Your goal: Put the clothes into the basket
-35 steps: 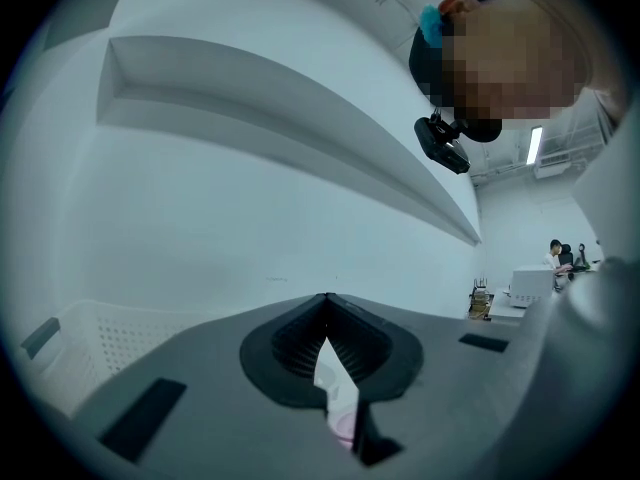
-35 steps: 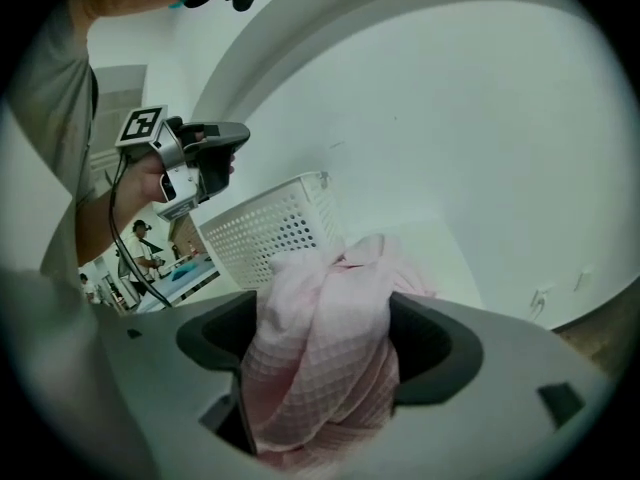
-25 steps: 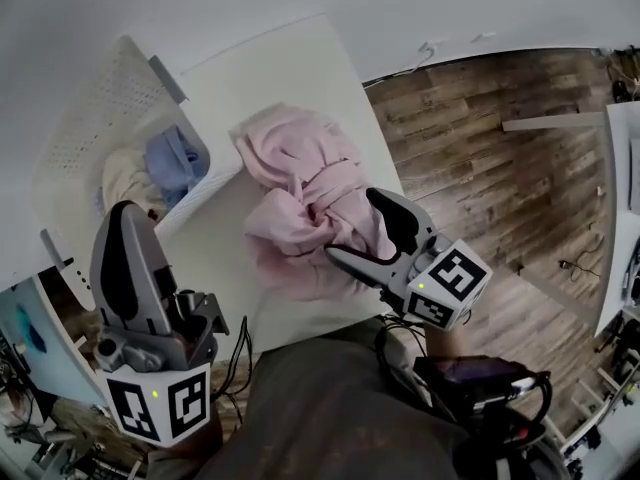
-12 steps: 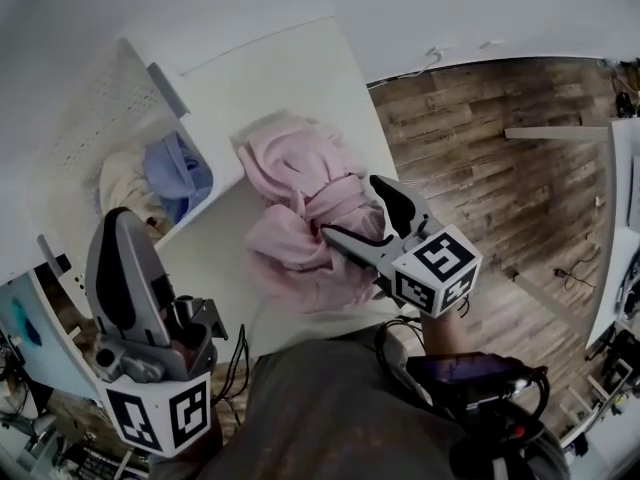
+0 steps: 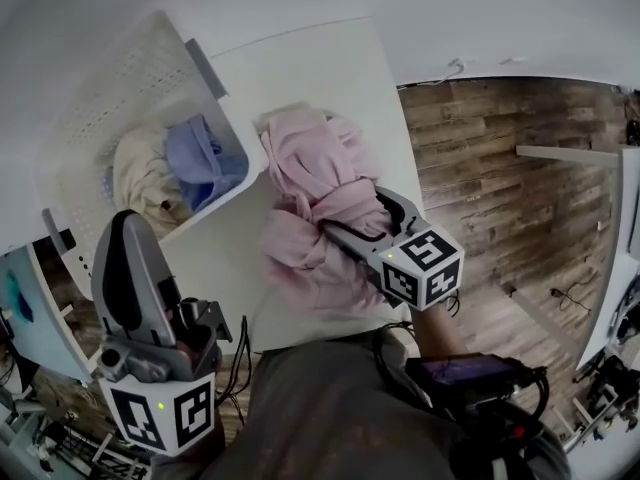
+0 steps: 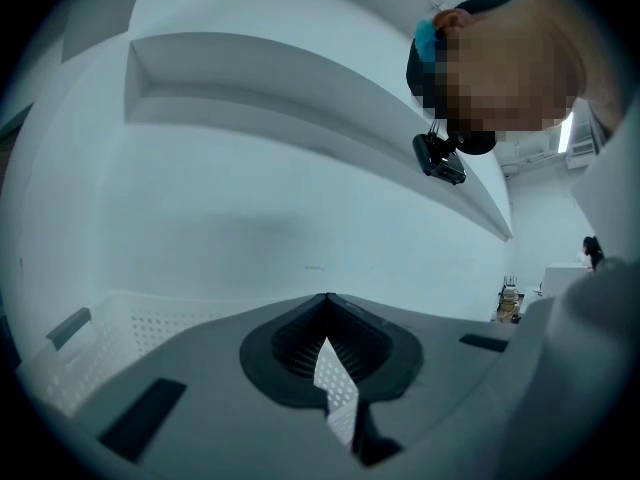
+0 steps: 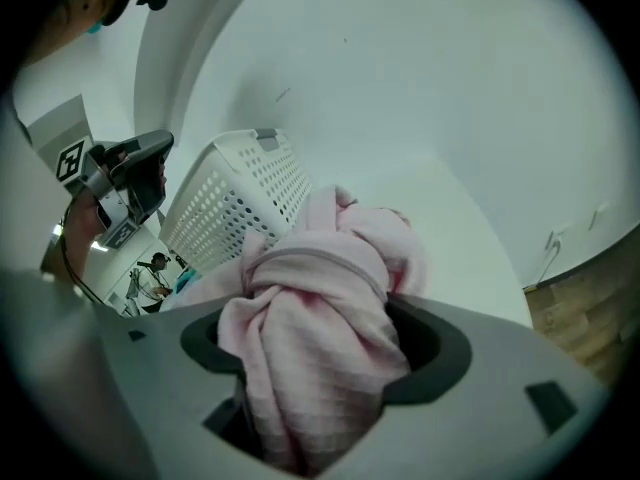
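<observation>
A crumpled pink garment lies on the white table, to the right of the white perforated basket. A blue garment and a cream one lie inside the basket. My right gripper reaches into the pink heap. Its jaws have just been closing and still stand wide, with a thick fold of the pink garment filling the gap of the right gripper. My left gripper is shut and empty at the lower left, near the basket's front corner, and the left gripper faces a white wall.
Wooden floor runs along the table's right edge. The basket stands just left of the pink heap in the right gripper view, with my left gripper beyond it. A person stands at the upper right of the left gripper view.
My right gripper has come down and forward into the pink garment, and a fold now sits between its jaws. The left gripper has hardly shifted.
</observation>
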Tool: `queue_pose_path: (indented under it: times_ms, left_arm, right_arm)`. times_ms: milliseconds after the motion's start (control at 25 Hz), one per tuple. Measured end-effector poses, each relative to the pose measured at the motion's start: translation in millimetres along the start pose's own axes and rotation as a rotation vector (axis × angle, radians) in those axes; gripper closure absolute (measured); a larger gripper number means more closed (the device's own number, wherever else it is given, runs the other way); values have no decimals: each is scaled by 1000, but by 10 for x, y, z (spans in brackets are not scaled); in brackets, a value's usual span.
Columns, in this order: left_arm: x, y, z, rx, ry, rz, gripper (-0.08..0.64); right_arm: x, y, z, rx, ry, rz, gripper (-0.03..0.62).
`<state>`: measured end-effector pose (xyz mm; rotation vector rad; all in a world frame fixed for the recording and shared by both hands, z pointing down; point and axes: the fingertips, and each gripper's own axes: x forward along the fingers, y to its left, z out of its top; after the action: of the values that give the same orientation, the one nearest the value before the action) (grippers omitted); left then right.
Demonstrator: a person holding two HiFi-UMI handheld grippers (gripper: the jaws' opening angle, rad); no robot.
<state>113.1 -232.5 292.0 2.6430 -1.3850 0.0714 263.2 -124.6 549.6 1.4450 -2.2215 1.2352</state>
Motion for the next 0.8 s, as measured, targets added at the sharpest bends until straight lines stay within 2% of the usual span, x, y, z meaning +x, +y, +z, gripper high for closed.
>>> queue_pose_path:
  times_ms: [120, 320, 600, 800]
  left_arm:
    - [-93, 104, -7, 4, -4, 27, 552]
    - [-271, 234, 67, 8, -27, 47, 552]
    - [-481, 245, 267, 6, -78, 2, 552]
    - [-746, 285, 440, -5, -100, -26, 551]
  right_arm:
    - [-89, 25, 60, -27, -70, -25, 240]
    - [-291, 139, 202, -82, -169, -82, 251]
    - [-832, 354, 709, -188, -346, -190, 252]
    - [-1267, 725, 1096, -229, -457, -229, 252]
